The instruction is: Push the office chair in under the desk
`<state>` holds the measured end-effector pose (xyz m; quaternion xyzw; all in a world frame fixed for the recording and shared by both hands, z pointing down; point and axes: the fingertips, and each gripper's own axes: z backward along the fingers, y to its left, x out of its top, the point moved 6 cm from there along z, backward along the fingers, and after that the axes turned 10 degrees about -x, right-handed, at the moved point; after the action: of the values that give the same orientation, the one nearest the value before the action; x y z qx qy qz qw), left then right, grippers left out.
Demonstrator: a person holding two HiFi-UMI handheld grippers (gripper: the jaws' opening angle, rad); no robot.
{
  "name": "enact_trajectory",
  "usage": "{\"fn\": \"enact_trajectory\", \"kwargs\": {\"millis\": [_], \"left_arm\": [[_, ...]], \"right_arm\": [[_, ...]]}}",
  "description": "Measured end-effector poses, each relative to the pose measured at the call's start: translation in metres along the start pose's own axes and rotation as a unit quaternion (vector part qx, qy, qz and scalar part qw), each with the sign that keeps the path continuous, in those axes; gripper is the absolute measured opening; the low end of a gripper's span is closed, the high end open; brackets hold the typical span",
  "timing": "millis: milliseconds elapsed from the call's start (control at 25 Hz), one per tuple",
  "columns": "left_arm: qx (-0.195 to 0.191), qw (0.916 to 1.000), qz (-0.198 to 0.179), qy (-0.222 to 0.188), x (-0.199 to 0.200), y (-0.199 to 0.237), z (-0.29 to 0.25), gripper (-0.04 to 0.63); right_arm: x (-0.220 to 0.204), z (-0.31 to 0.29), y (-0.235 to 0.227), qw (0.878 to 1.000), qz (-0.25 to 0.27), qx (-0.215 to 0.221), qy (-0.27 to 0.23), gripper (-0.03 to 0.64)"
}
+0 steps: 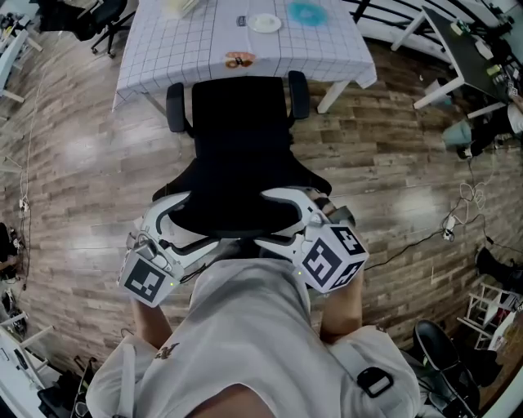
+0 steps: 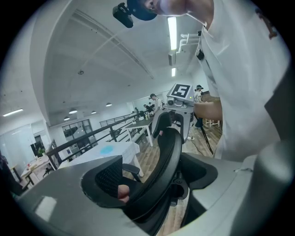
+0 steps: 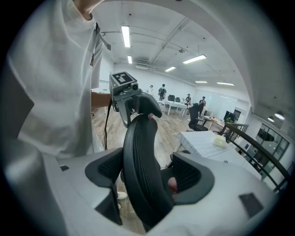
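A black mesh office chair (image 1: 241,139) stands facing the desk (image 1: 163,49), which is covered by a white checked cloth. The chair's armrests (image 1: 176,106) sit just at the desk's near edge. My left gripper (image 1: 181,219) clasps the top left of the backrest (image 2: 162,161), and my right gripper (image 1: 288,214) clasps the top right. In the left gripper view the backrest edge runs between the jaws of the left gripper (image 2: 154,179), with a pad against the mesh. In the right gripper view the right gripper (image 3: 147,177) pinches the backrest (image 3: 140,161) the same way.
On the desk lie a white plate (image 1: 265,23) and a blue item (image 1: 308,12). Cables (image 1: 458,216) trail over the wooden floor at the right. Another black chair (image 1: 98,20) stands at the top left, and a dark table (image 1: 466,53) at the top right.
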<state>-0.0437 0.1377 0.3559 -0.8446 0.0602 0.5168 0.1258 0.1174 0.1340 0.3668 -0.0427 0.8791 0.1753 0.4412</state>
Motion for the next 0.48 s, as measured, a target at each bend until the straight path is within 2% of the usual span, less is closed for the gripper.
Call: {"fn": "enact_trajectory", "kwargs": {"millis": [480], "left_arm": [[-0.009, 1.0, -0.002, 0.001, -0.001, 0.025, -0.002, 0.394]], "right_arm": [[0.001, -0.01, -0.02, 1.0, -0.005, 0.002, 0.008, 0.336]]}}
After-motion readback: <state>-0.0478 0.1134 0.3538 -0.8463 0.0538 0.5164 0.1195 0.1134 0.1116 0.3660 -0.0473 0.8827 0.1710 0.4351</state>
